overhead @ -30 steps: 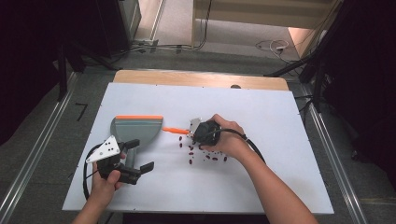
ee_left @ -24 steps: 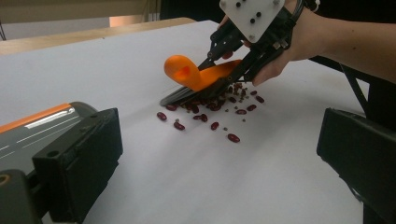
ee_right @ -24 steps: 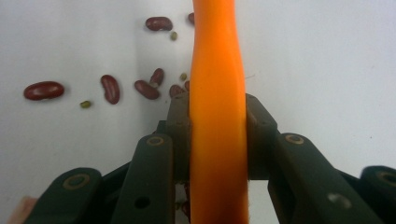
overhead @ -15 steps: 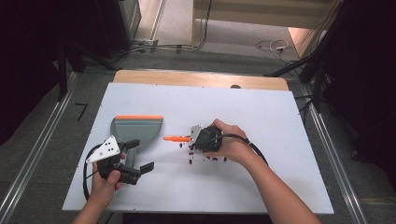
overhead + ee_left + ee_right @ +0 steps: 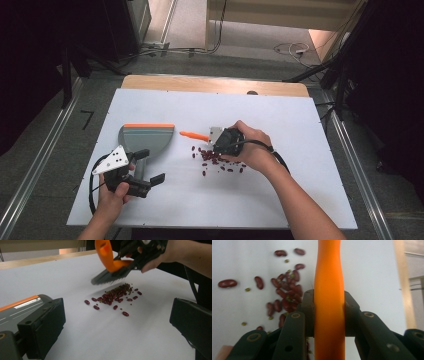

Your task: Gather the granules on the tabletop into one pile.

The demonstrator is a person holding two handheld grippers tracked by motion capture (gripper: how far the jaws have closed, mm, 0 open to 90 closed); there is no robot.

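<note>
My right gripper (image 5: 216, 138) is clamped on the orange handle of the brush (image 5: 110, 267), pads squeezing it from both sides so the bristles hang below and won't twist when I sweep. The brush sits just above the pile of red beans (image 5: 216, 159), bristles clear of the table and over the pile's far edge, tilted so a pull would drag the beans toward the dustpan (image 5: 145, 138). Landmark is the bean pile: the dustpan lies to its left, well apart, orange lip on the side away from me. That means the beans have a fair stretch of white table (image 5: 280, 200) to cross. A few beans are strewn off the near-left of the pile, plus small green bits mixed in. My left gripper (image 5: 150, 167) rests left of the pile, near the dustpan's handle end, jaws standing apart with nothing between them, probably parked there ready to steady or lift the pan. I judge the sweeping is underway with no beans at the pan yet.
</note>
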